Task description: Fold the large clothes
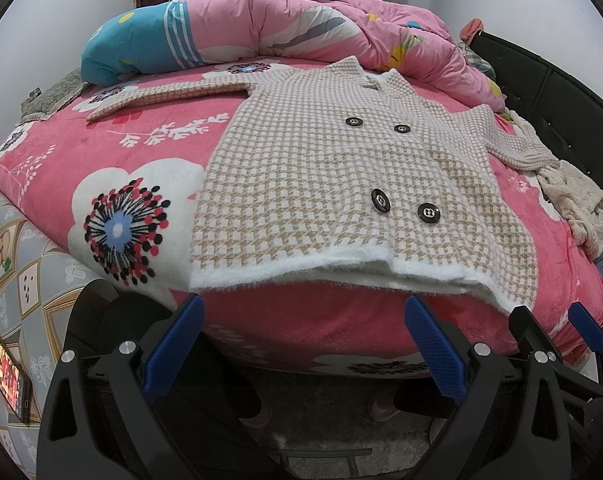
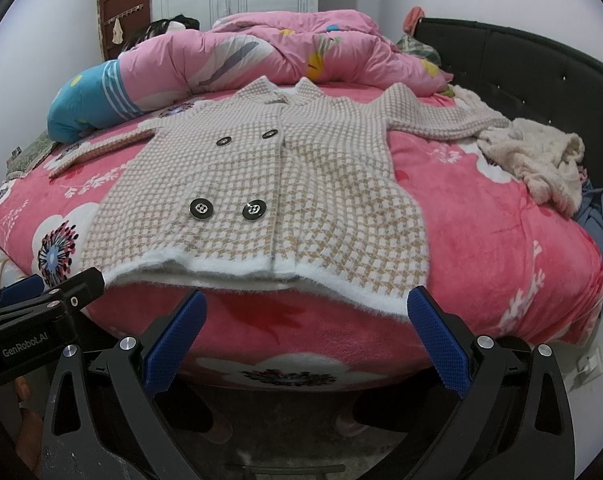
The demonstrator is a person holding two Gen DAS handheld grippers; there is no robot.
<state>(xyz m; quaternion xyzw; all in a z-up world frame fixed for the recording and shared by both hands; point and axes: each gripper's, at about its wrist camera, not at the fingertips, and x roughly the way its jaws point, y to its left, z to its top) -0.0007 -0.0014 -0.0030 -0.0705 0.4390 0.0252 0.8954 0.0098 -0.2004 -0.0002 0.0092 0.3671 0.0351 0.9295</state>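
I hold both tools low at the near edge of the bed, and both stand wide with nothing between their blue pads: the left tool (image 1: 303, 312) is just in front of the white fuzzy hem (image 1: 301, 274) on the left part of the coat, and the right tool (image 2: 307, 308) is in front of the hem near its right corner. The checked knit coat (image 2: 261, 184) lies flat and face up on the pink flowered blanket (image 1: 101, 148), buttoned with four black buttons (image 1: 427, 213), its collar far from me and its two sleeves spread out to the sides. So I judge that the folding has not begun; the step in hand is the approach for the first grasp. The next move, I think, calls for bringing each tool forward to the hem corners, or out to a sleeve, and closing on the cloth without catching the blanket under it, because the hem hangs a little over the bed edge. Around the coat: a crumpled cream garment (image 2: 537, 160) touches the end of the right sleeve (image 2: 441, 124) and may drag with it; the pink quilt (image 2: 293, 52) lies close behind the collar and limits room there; the left sleeve (image 1: 169, 98) is free.
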